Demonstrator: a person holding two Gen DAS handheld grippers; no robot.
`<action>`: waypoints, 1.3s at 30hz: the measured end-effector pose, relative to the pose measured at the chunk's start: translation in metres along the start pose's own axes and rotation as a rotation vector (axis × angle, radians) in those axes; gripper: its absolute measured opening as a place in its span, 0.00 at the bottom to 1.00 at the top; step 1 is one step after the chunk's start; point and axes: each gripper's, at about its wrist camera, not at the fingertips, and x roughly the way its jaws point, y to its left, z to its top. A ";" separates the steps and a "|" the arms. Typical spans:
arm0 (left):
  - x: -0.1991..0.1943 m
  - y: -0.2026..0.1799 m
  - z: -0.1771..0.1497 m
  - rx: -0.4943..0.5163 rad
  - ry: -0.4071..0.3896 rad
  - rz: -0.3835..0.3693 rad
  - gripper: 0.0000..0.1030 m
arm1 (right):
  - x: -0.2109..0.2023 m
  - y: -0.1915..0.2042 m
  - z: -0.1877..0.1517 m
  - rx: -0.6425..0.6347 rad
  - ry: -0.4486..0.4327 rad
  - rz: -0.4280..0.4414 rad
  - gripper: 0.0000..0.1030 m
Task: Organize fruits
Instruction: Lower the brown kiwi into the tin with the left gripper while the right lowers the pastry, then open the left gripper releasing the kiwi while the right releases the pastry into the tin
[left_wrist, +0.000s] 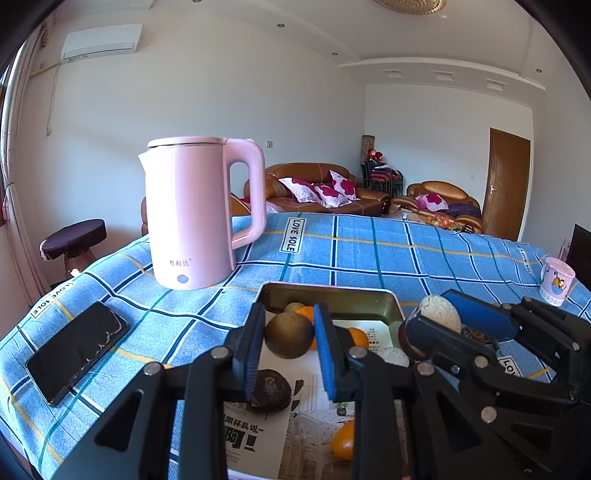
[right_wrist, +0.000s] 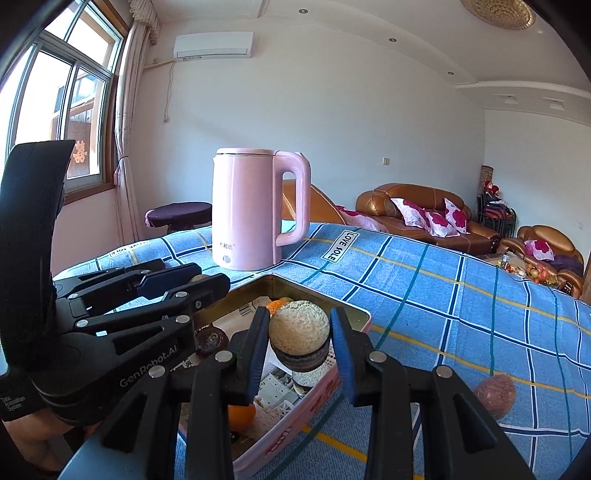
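Note:
A pink metal tin (left_wrist: 388, 299) (right_wrist: 325, 391) lined with printed paper sits on the blue plaid table. It holds oranges (left_wrist: 358, 336), a dark fruit (left_wrist: 269, 390) and other fruit. My left gripper (left_wrist: 291, 350) is shut on a brown-green round fruit (left_wrist: 289, 335) above the tin. My right gripper (right_wrist: 300, 345) is shut on a fruit with a pale rough top and dark bottom (right_wrist: 299, 328), also above the tin; it shows in the left wrist view (left_wrist: 439, 314). A reddish-brown fruit (right_wrist: 495, 393) lies on the cloth right of the tin.
A pink electric kettle (left_wrist: 195, 214) (right_wrist: 255, 206) stands behind the tin. A black phone (left_wrist: 77, 350) lies at the left. A pink mug (left_wrist: 557, 280) stands at the far right. Sofas and a stool stand beyond the table.

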 end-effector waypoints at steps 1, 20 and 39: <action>0.001 0.000 0.000 0.001 0.003 0.001 0.27 | 0.001 0.000 0.000 0.000 0.002 0.001 0.35; 0.020 0.012 -0.002 -0.010 0.081 0.014 0.28 | 0.025 0.004 -0.003 0.011 0.085 0.036 0.35; 0.029 0.009 -0.001 0.004 0.129 0.016 0.30 | 0.040 0.003 -0.004 0.021 0.151 0.063 0.35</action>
